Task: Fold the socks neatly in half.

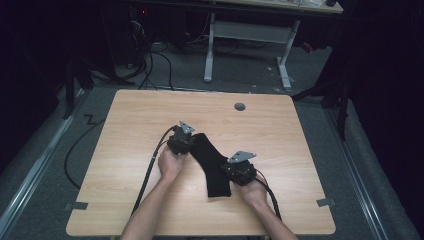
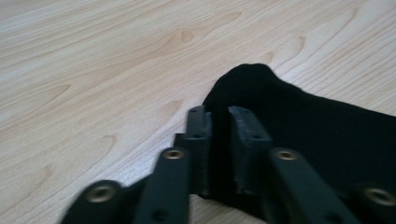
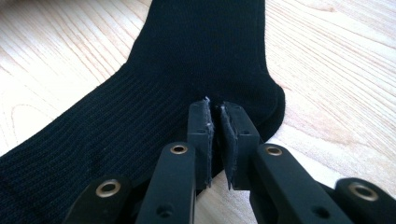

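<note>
Black sock lay flat on wooden table. Left gripper pinched its toe edge, jaws nearly together; right gripper clamped shut at its heel.

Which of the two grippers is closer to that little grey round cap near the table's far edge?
Left. The left gripper sits at the sock's far end, nearer the grey cap; the right gripper is further back.

wooden table, white desk frame, floor cables
</note>
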